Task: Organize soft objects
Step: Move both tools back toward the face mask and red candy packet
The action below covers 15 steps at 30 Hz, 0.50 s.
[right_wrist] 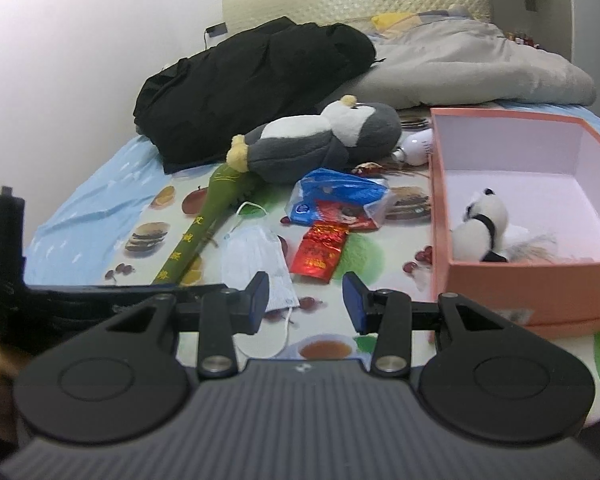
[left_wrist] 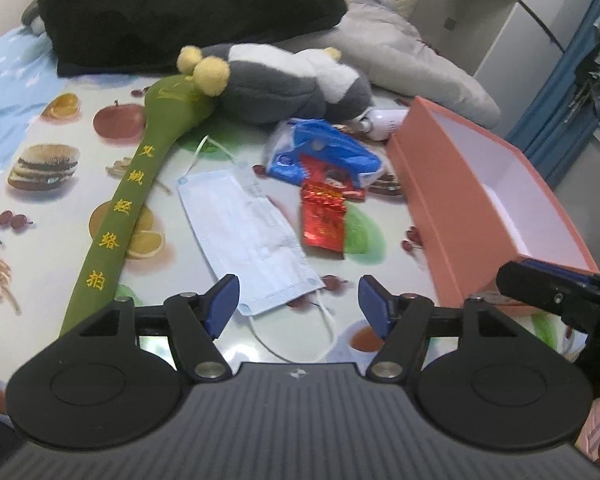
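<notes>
Left gripper [left_wrist: 298, 300] jaws apart, nothing between them, hovering over the near end of the face mask [left_wrist: 252, 240]. Right gripper [right_wrist: 305, 300] also parted and empty, near the mask's near corner and the pink box [right_wrist: 500, 280].

Face mask: flat on the bed's printed cover [left_wrist: 52, 200], long axis diagonal, far end toward the head of the bed, near end toward the grippers, ear loop trailing off the near end.

Green padded stick [left_wrist: 116, 208]: long axis runs from the near left edge of the bed up toward the middle, yellow characters along it, wide end under the grey plush penguin [left_wrist: 284, 88]. Penguin lies on its side mid-bed, yellow feet at the stick end.

Red foil packet [left_wrist: 324, 216] just right of the mask, touching the blue plastic bag [left_wrist: 324, 152] behind it. Pink box open at the right edge of the bed, small panda plush [right_wrist: 484, 220] inside by its near wall.

Head of the bed: black jacket [right_wrist: 252, 80], grey duvet [right_wrist: 480, 68], quilted headboard [right_wrist: 360, 0], white wall.
</notes>
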Tool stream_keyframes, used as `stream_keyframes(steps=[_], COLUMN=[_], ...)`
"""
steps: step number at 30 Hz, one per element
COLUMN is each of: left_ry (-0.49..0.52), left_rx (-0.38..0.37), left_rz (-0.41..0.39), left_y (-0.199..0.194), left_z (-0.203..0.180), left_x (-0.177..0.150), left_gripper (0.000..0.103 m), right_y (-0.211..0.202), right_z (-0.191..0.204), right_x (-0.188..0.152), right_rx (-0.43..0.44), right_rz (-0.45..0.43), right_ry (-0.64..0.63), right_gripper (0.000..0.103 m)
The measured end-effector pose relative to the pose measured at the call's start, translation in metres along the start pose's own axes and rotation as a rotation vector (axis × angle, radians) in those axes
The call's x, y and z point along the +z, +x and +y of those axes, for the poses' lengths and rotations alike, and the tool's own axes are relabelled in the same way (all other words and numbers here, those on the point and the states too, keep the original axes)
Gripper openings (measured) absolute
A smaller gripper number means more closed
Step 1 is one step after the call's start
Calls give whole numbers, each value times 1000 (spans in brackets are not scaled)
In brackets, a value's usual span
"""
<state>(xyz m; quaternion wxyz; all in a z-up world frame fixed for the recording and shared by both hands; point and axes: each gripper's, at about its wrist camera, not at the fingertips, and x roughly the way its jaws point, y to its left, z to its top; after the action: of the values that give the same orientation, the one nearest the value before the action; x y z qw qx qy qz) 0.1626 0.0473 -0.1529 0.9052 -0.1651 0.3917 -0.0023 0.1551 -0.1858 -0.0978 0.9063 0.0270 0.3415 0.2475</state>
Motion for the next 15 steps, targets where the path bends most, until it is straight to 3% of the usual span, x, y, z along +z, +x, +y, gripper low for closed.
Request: stream_keyframes(steps=[11,13,15], left_ry=[-14,-28,-52], left_rx=[68,76,78], left_rz=[28,29,27], left_y=[64,74,83], left_z=[32,38,45], left_x=[16,22,28], left_gripper=[71,71,74], right_y=[89,106,124], right_z=[-14,-15,-16], right_x=[14,15,16], right_rx=[-19,-30,-40], right_rz=[61,71,84], right_ry=[31,32,29], right_gripper=[44,49,61])
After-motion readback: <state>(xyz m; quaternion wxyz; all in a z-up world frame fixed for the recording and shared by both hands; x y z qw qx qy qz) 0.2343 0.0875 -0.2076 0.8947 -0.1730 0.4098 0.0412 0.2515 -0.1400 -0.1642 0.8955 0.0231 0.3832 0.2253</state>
